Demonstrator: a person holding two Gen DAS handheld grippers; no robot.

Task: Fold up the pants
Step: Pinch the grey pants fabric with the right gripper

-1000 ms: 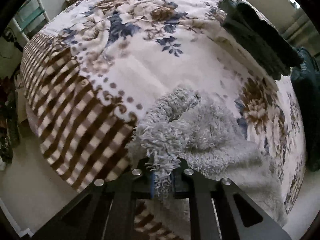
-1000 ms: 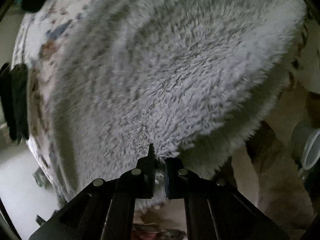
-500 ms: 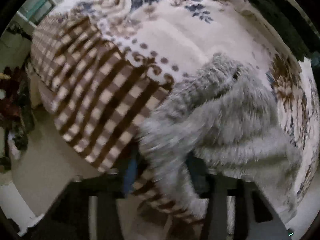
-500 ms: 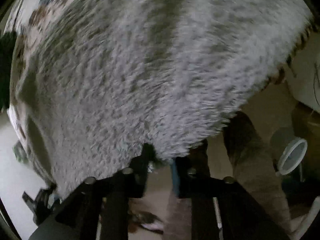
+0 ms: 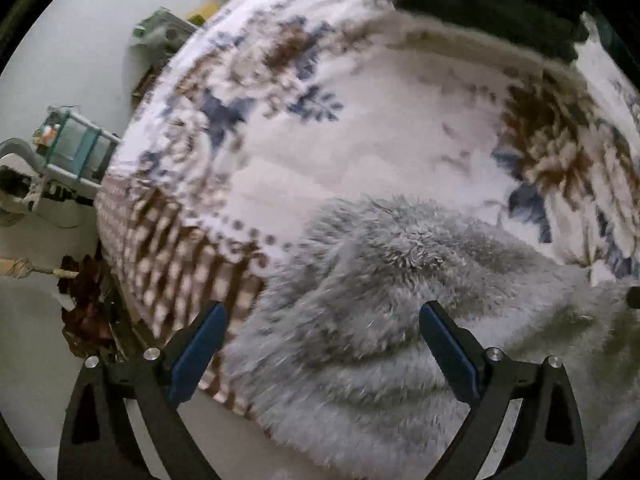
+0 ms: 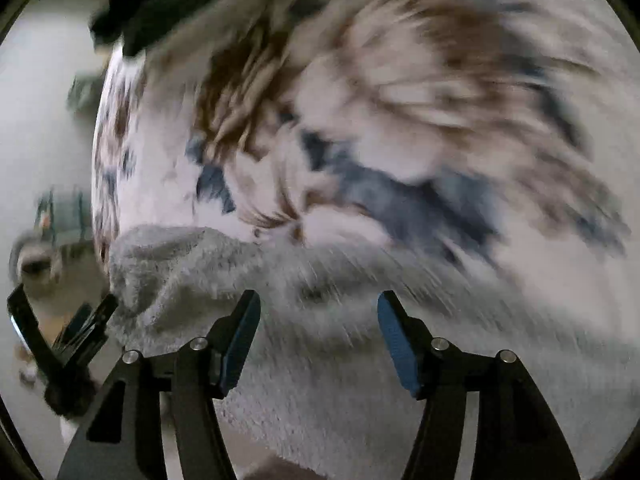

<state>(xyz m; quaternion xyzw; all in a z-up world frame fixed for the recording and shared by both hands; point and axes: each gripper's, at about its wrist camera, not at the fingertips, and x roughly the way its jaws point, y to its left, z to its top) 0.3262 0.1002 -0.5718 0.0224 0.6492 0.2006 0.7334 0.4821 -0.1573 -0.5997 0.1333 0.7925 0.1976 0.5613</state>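
both grippers, left gripper [image 5: 320, 344] and right gripper [image 6: 318, 332], have fingers spread wide, holding nothing; the fuzzy grey pants [image 5: 400, 300] lie just ahead of them on the floral bed blanket [image 5: 360, 140]

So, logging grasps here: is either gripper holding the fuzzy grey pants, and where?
Nothing held: left gripper and right gripper are open above the grey pants.
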